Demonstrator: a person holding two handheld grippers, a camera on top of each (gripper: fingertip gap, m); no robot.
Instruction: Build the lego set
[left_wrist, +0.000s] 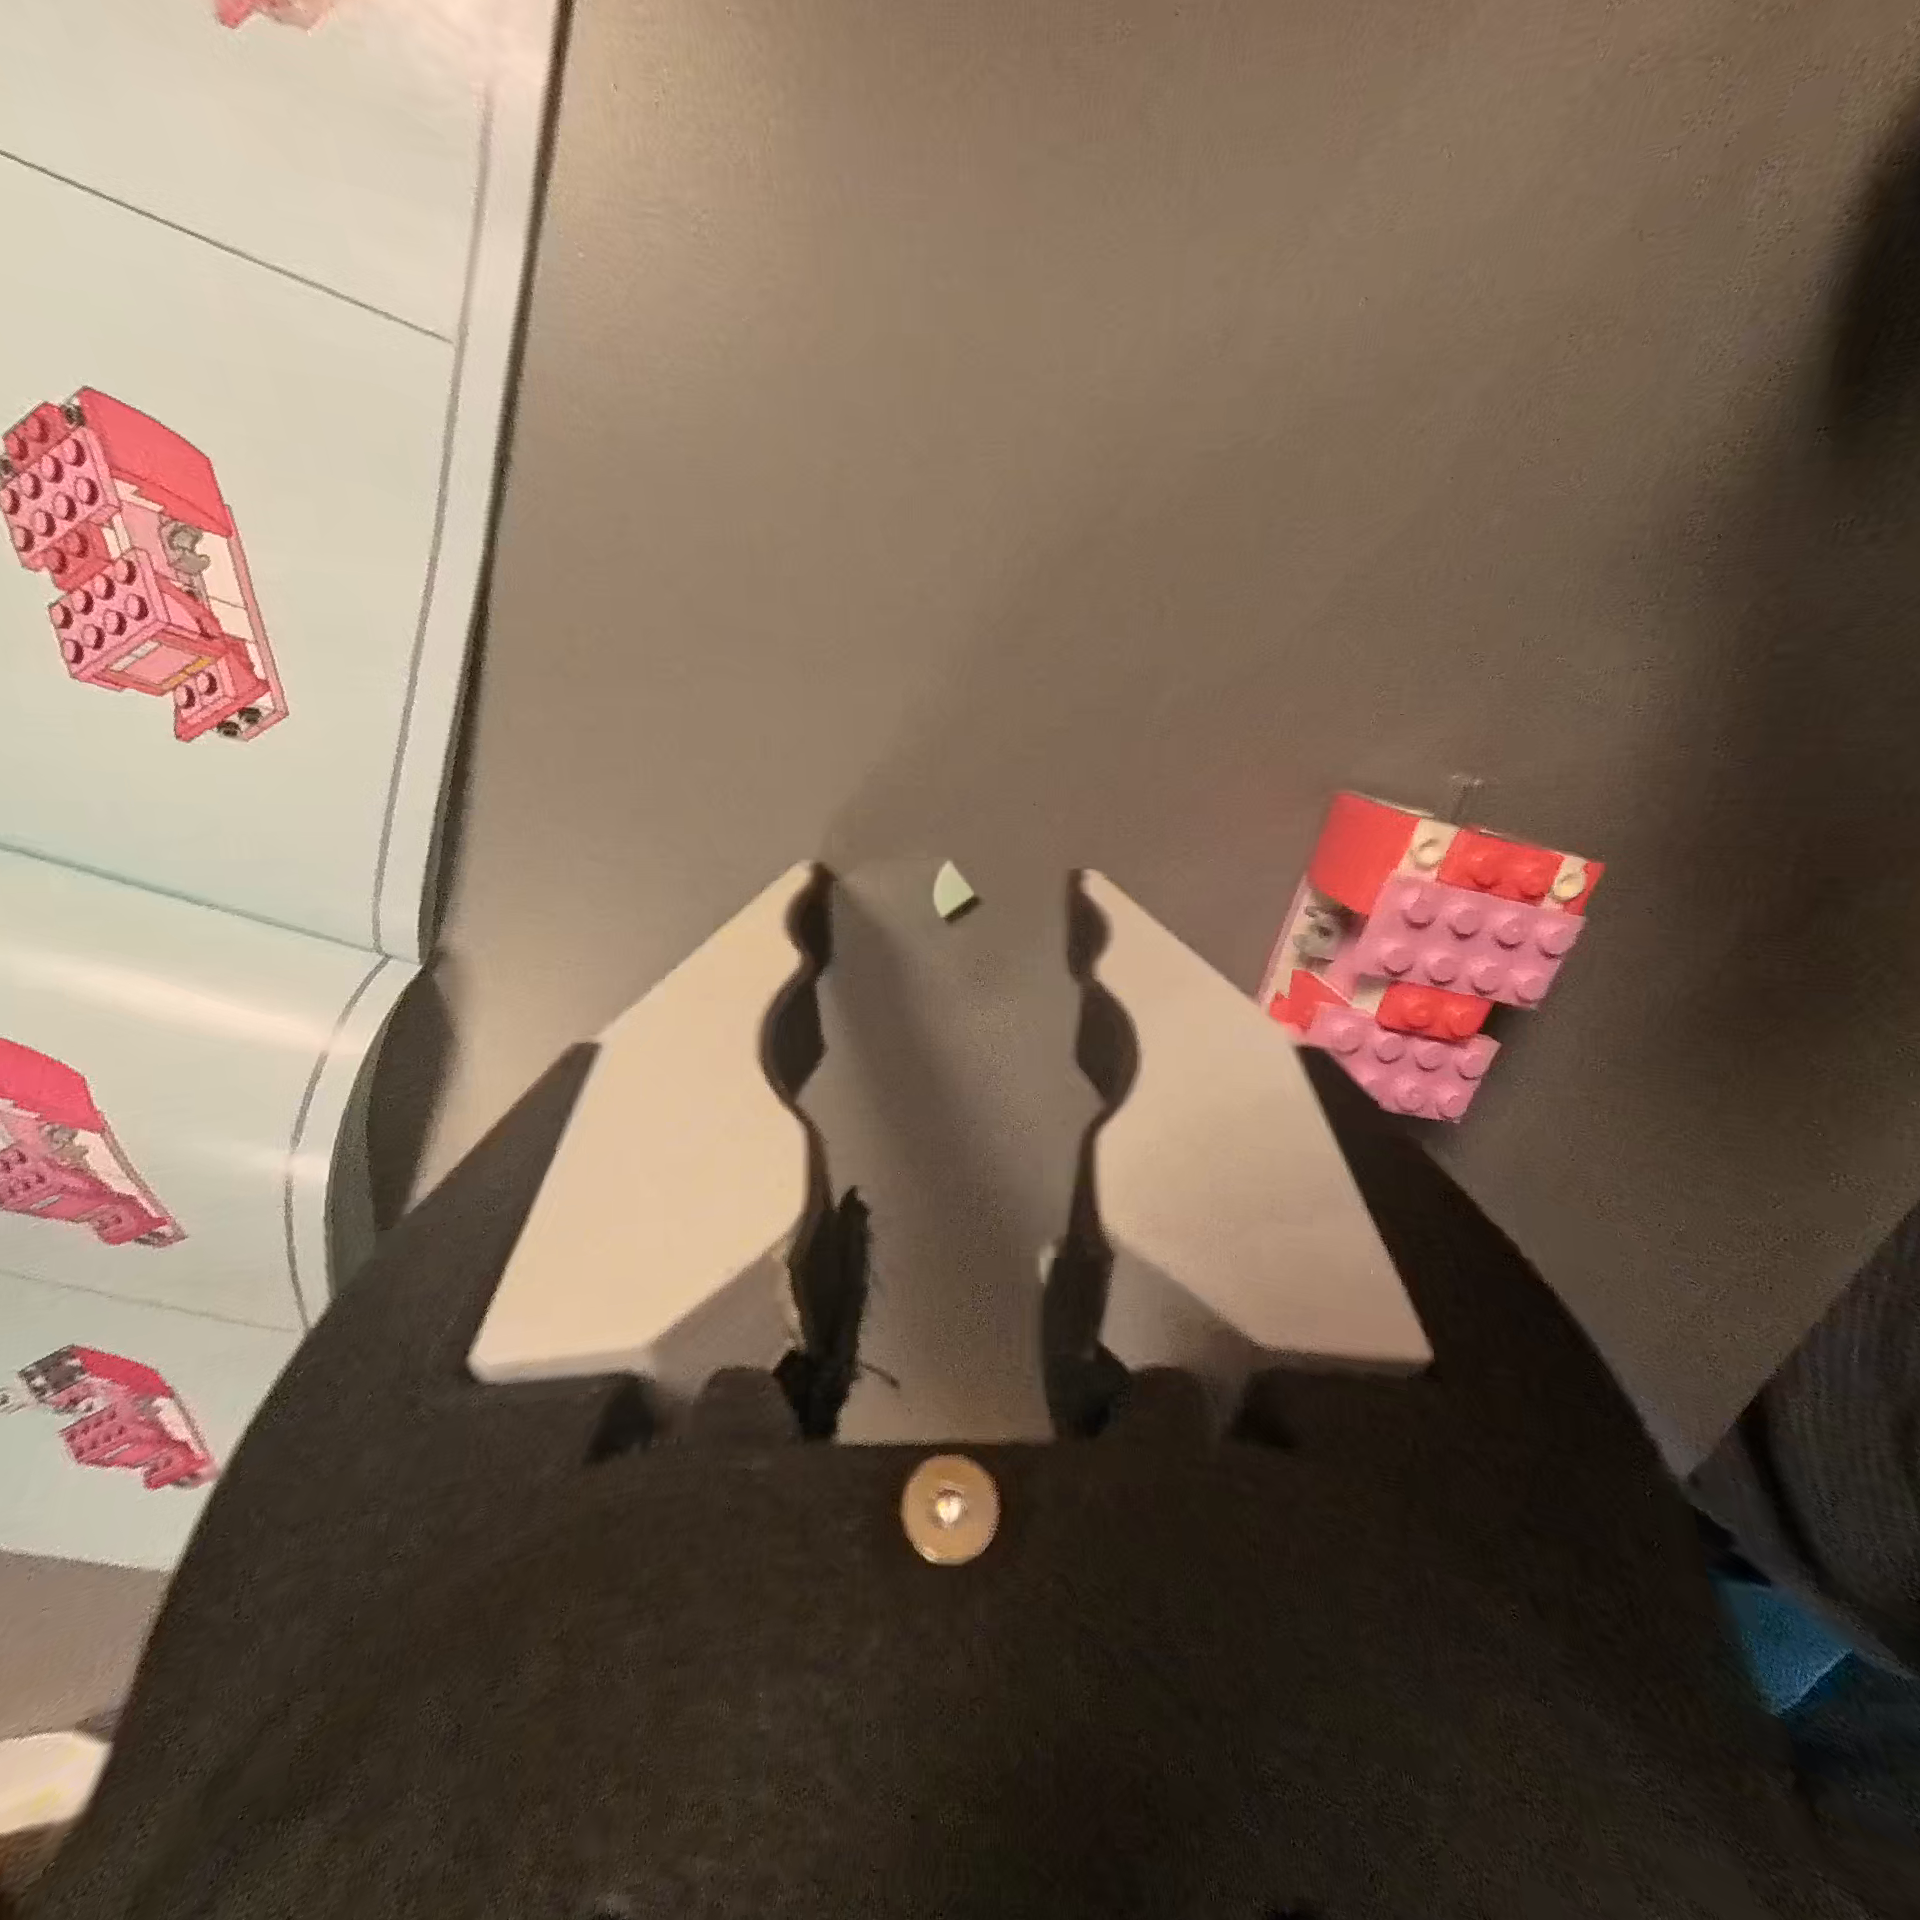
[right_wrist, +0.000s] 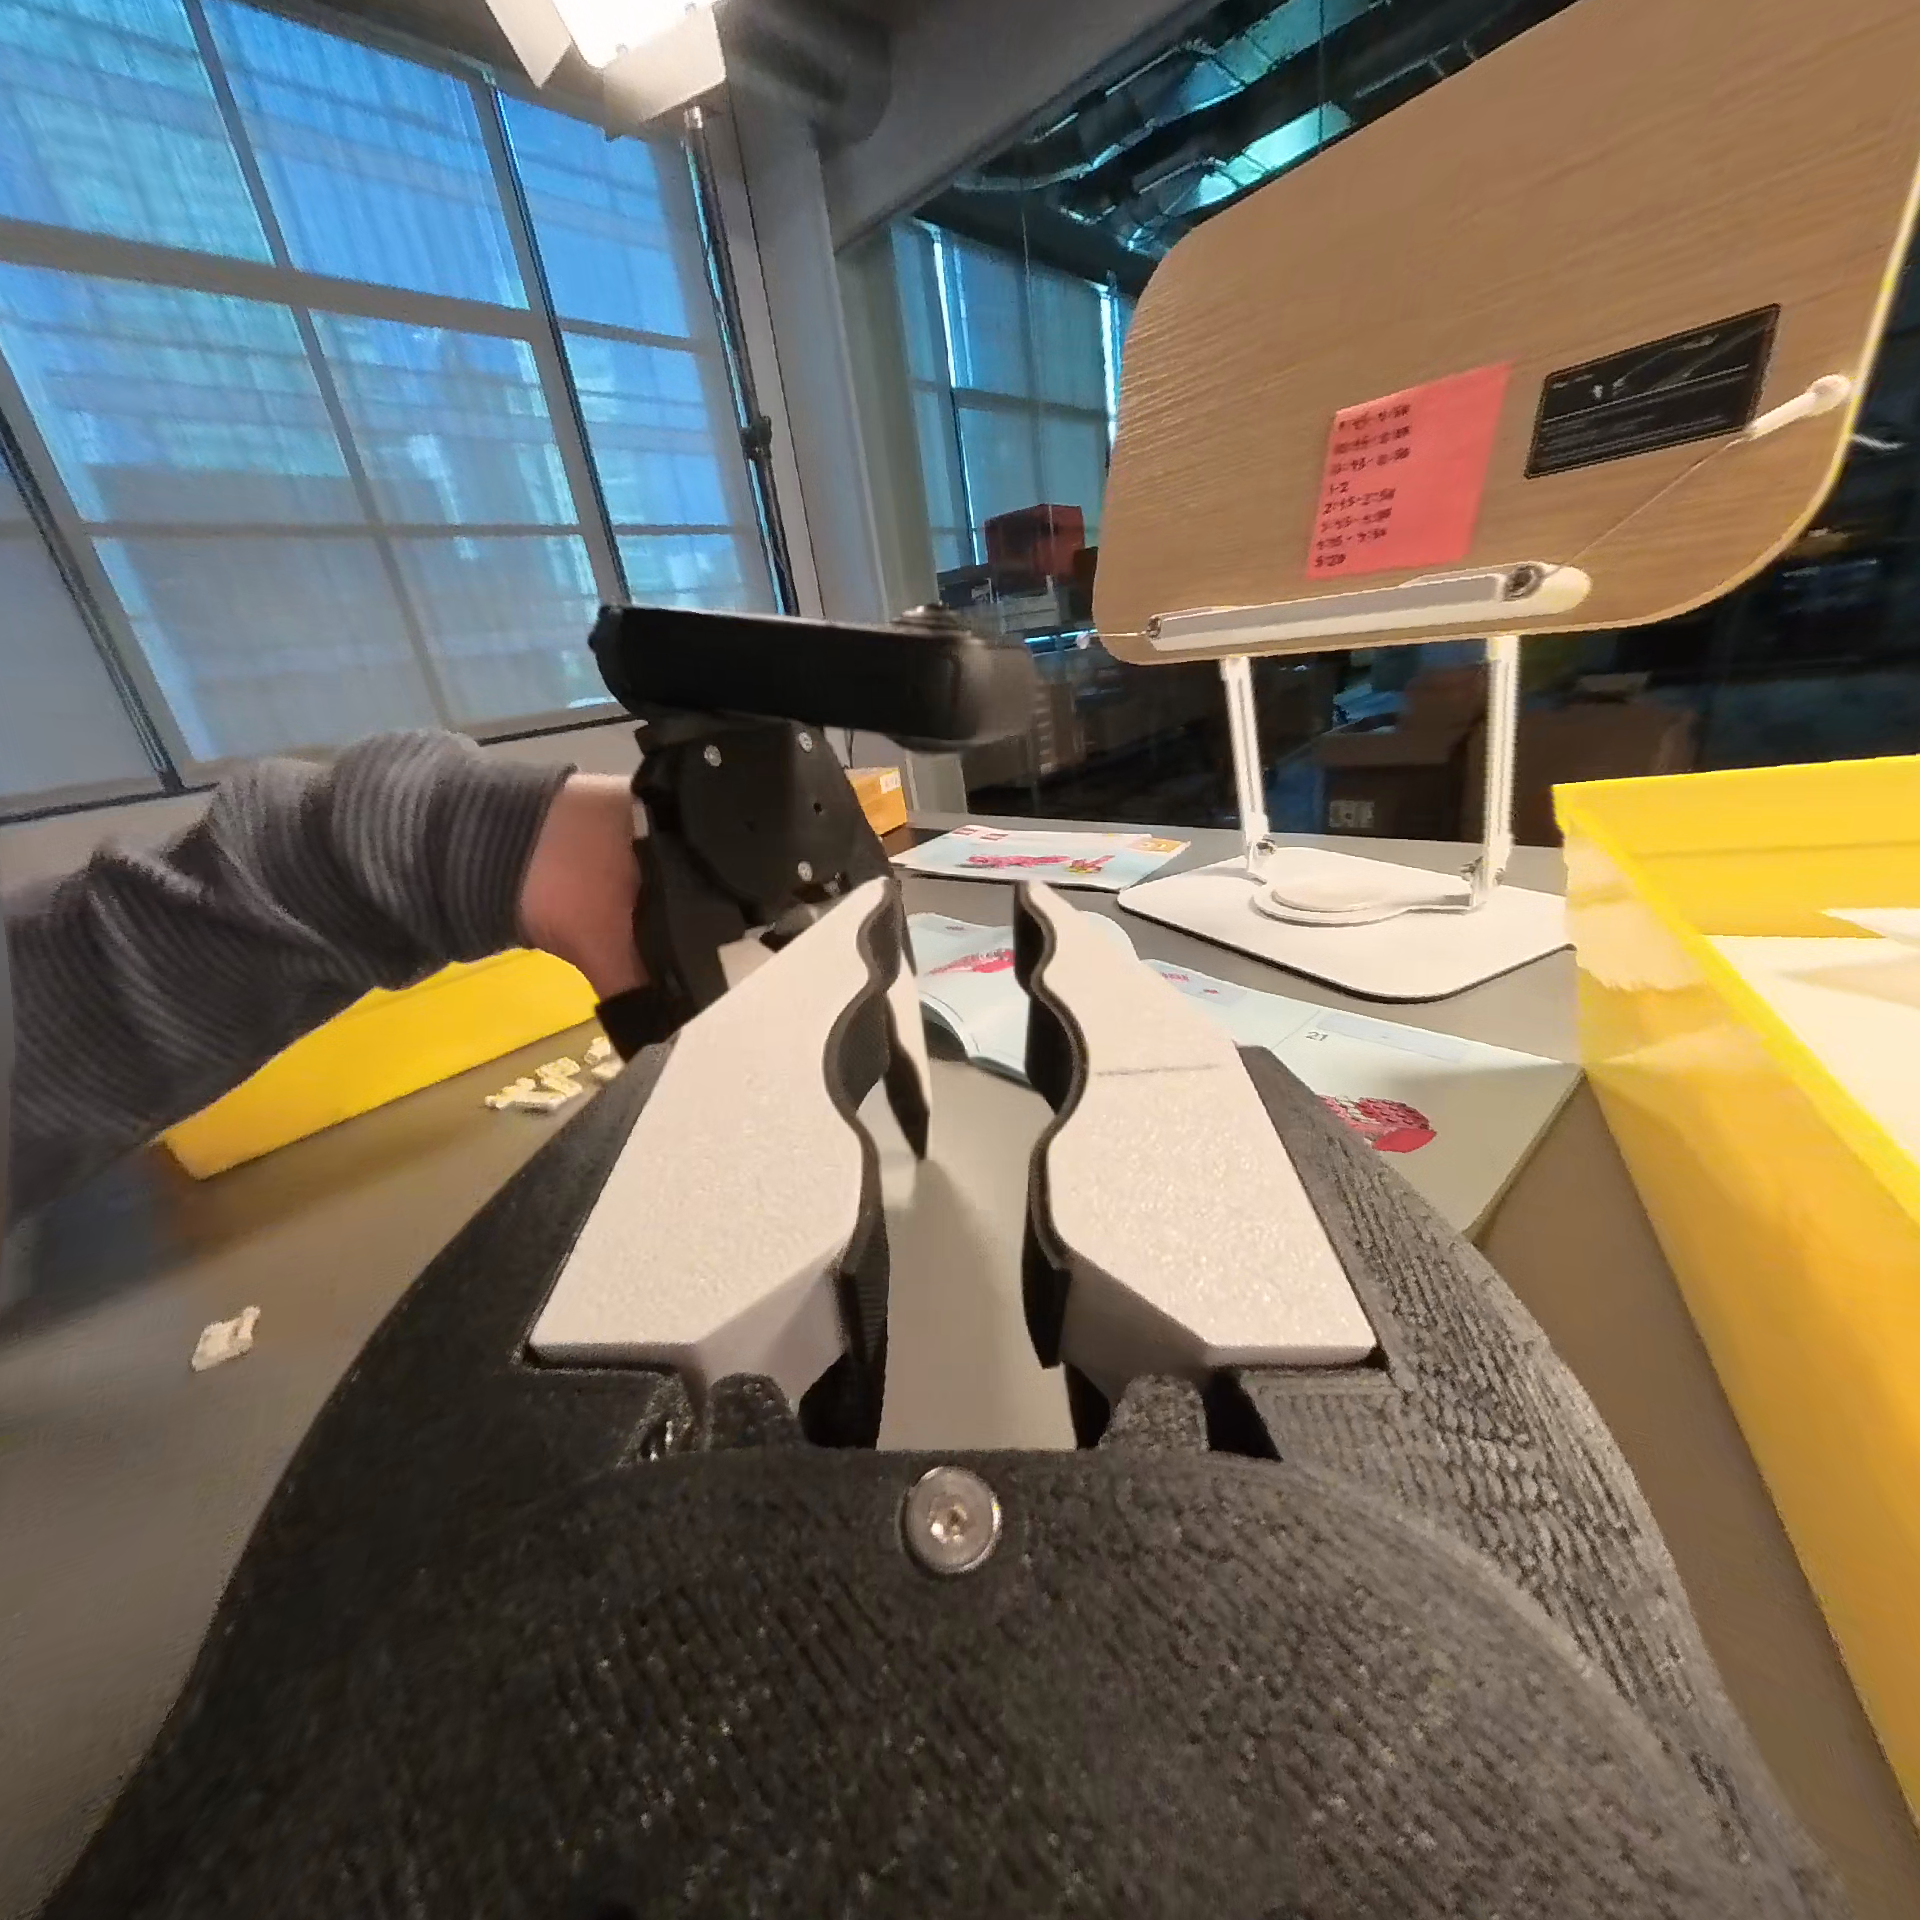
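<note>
My left gripper (left_wrist: 945, 879) is open, pointing down at the grey table (left_wrist: 1039, 416). A small pale green quarter-round tile (left_wrist: 954, 894) lies on the table between its fingertips, and neither pad touches it. A pink and red brick model (left_wrist: 1455, 956) lies on its side just right of the right finger. My right gripper (right_wrist: 954, 891) is open above the table with nothing between its pads. In the right wrist view the left gripper (right_wrist: 748, 810), held by a hand in a striped grey sleeve (right_wrist: 260, 914), stands just beyond my right gripper's left finger.
An open instruction booklet lies at the left (left_wrist: 208, 520) and under the right gripper (right_wrist: 1403, 1060). A second booklet (right_wrist: 1039, 857) lies farther back. A wooden book stand (right_wrist: 1455, 364) stands at the back right. Yellow bins stand at right (right_wrist: 1766, 1143) and left (right_wrist: 364, 1049). Small white pieces (right_wrist: 540, 1086) lie loose. About 15 cm separates my left fingertips from my right.
</note>
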